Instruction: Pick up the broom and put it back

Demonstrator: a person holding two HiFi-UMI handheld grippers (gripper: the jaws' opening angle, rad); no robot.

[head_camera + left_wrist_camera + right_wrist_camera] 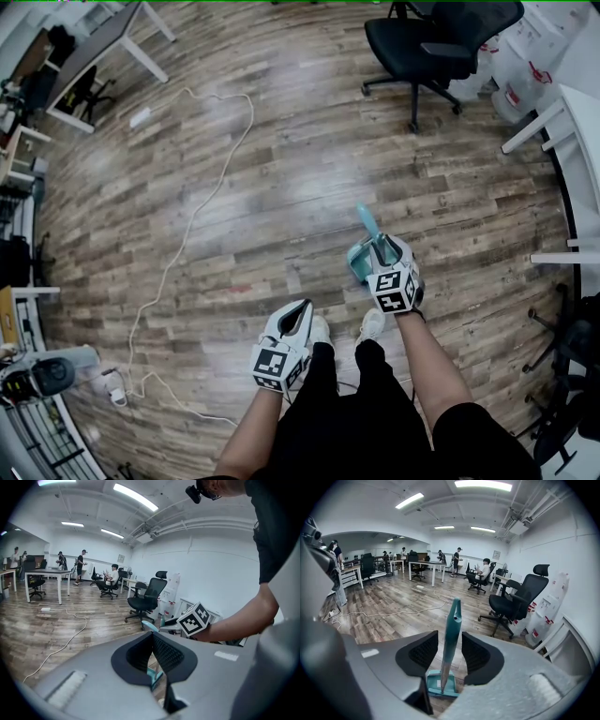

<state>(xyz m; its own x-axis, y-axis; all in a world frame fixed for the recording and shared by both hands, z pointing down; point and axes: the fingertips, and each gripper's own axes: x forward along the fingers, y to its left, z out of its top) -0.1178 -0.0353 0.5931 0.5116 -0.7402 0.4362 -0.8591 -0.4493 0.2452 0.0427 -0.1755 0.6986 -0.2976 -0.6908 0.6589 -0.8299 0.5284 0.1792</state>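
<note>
Broom upright on wood floor, office; right fingers spread around it, left fingers together.

The left tongs seem pressed together, a black office chair and white cable beyond.

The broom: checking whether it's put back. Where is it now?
Head view, right of centre: the broom stands upright on the wood floor just ahead of the person's right shoe, its teal handle between the right gripper's open jaws.
</note>
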